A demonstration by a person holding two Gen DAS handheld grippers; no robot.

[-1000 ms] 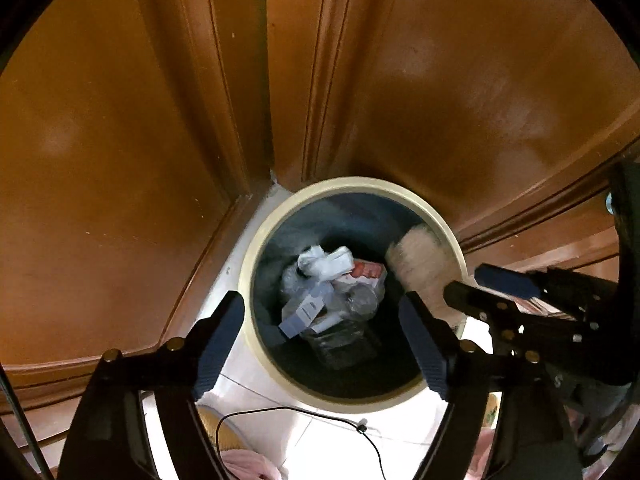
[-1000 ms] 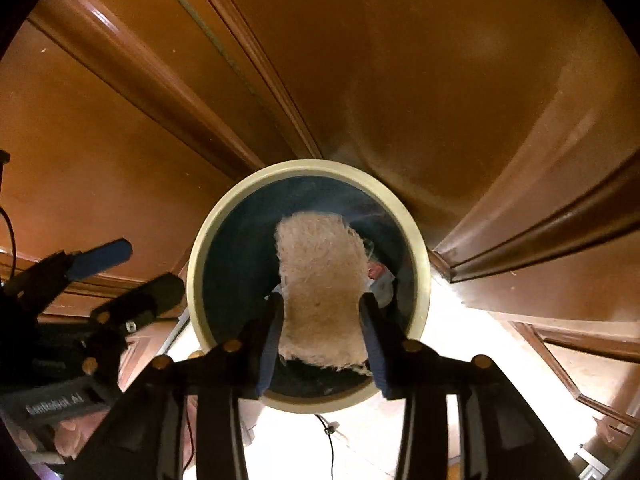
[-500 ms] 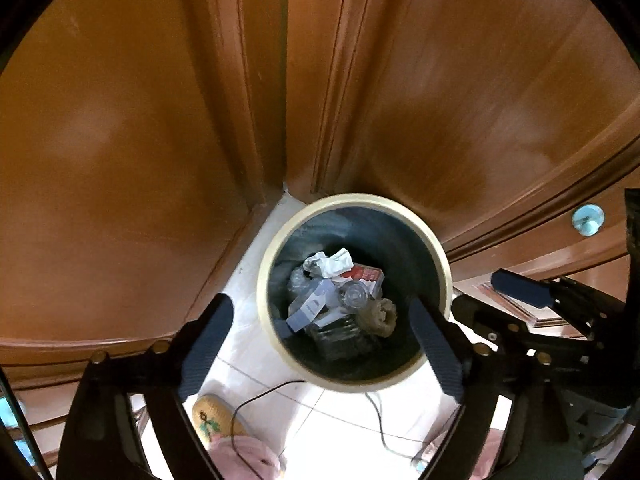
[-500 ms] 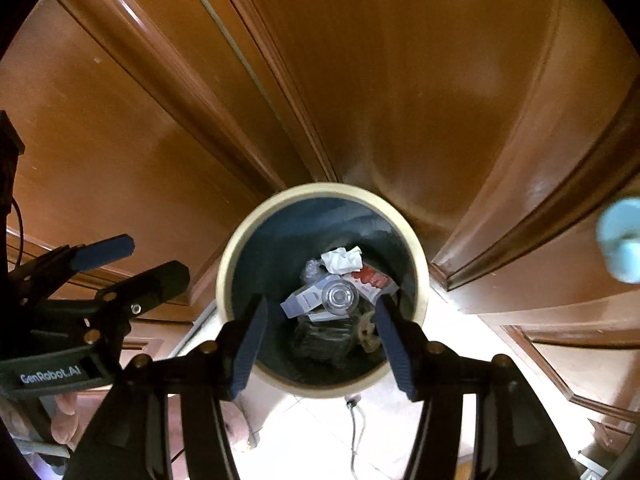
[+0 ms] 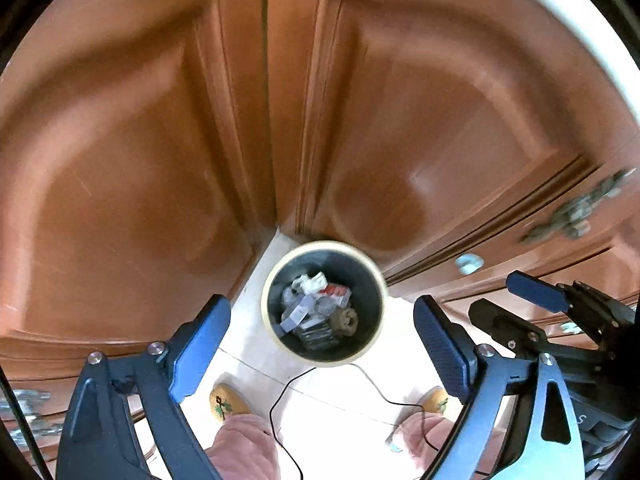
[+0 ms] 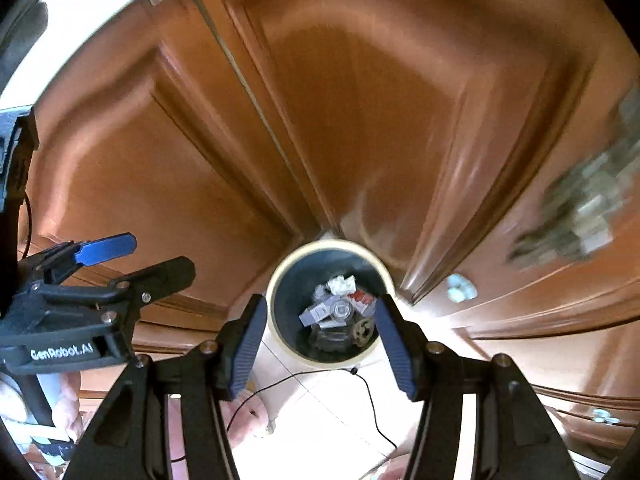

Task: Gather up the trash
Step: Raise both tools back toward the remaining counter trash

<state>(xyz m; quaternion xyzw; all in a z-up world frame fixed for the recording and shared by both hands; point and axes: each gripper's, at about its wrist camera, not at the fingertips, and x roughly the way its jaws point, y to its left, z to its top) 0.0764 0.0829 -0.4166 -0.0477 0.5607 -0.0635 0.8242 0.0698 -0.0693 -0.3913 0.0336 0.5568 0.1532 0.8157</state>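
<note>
Left wrist view: cream-rimmed dark bin [image 5: 276,344] of crumpled trash [image 5: 316,308], both tools wide, empty.

Both the left gripper [image 5: 320,340] and right gripper [image 6: 320,344] point steeply downward, jaws apart and empty.

My claw [image 6: 320,340] hangs open, empty, over the cream-rimmed bin [image 6: 276,280] at six o'clock. Trash [image 6: 340,312] inside. Other gripper [image 6: 132,256] at nine.
</note>
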